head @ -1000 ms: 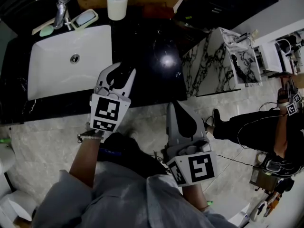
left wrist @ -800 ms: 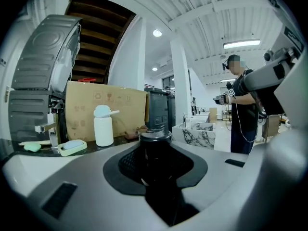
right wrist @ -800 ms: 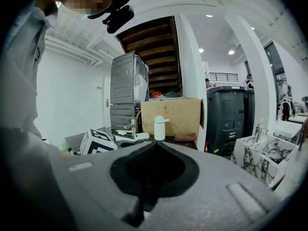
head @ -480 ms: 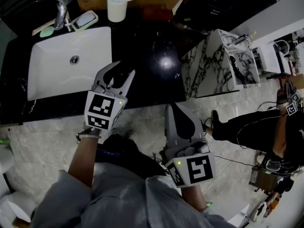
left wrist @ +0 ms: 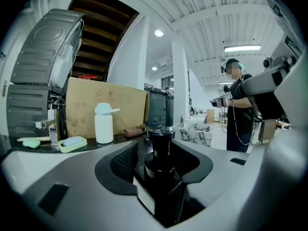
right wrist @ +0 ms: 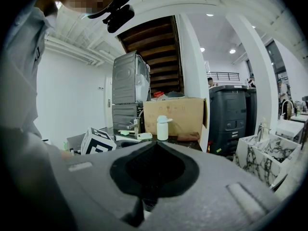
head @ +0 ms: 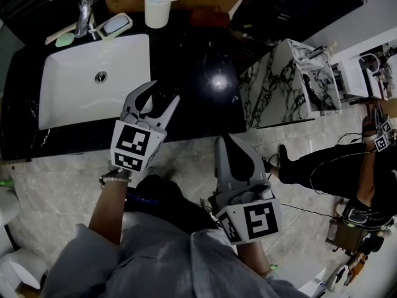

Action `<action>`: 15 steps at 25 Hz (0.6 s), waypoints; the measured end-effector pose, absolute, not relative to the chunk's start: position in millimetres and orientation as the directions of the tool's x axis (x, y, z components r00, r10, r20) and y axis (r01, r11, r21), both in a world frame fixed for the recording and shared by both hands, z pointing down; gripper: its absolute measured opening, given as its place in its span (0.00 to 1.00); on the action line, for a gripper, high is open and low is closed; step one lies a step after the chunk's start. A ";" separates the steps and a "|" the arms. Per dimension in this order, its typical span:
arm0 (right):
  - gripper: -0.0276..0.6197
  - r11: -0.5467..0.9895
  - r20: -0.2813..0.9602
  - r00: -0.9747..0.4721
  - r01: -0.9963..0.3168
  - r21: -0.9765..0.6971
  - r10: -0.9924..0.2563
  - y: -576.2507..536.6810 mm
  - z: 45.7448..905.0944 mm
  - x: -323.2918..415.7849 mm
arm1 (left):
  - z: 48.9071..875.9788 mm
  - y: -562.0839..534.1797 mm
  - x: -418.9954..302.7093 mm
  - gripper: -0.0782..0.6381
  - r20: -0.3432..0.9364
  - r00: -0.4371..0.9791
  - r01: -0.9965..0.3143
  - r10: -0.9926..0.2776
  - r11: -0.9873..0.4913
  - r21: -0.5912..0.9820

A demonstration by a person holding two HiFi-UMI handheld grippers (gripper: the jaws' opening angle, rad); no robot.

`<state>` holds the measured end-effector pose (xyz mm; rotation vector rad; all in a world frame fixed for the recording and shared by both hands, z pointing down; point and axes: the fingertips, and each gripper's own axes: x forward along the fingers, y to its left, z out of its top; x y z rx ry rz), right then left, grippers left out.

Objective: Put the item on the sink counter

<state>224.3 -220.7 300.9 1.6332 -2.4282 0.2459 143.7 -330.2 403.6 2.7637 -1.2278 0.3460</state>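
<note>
A black pump bottle [left wrist: 160,150] stands upright on the black sink counter [head: 205,61], just right of the white basin [head: 80,85]. My left gripper [head: 162,92] surrounds it. Its jaws have just been opening, and a gap now shows on each side of the bottle, so the pads are off it. In the head view the bottle is dark against the counter and hard to make out. My right gripper [head: 227,140] hangs below the counter's front edge, over the marble floor, shut with its tips together and nothing visible between them.
At the back of the counter stand a faucet [head: 84,17], a soap dish [head: 115,25], a white lidded cup [head: 156,5] and a cardboard sheet [left wrist: 106,107]. A marbled cabinet [head: 279,85] adjoins on the right. Another person [head: 335,160] stands at the far right.
The left gripper's jaws have spread apart and come off the black bottle, which stays standing on the counter. Neither hand has shifted noticeably.
</note>
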 end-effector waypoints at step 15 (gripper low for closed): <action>0.04 0.419 0.252 -0.413 -0.907 -0.032 -0.875 -219.6 304.0 201.8 | 401.9 -301.2 112.9 0.16 0.255 0.632 -0.757 -0.732 -0.654 -0.003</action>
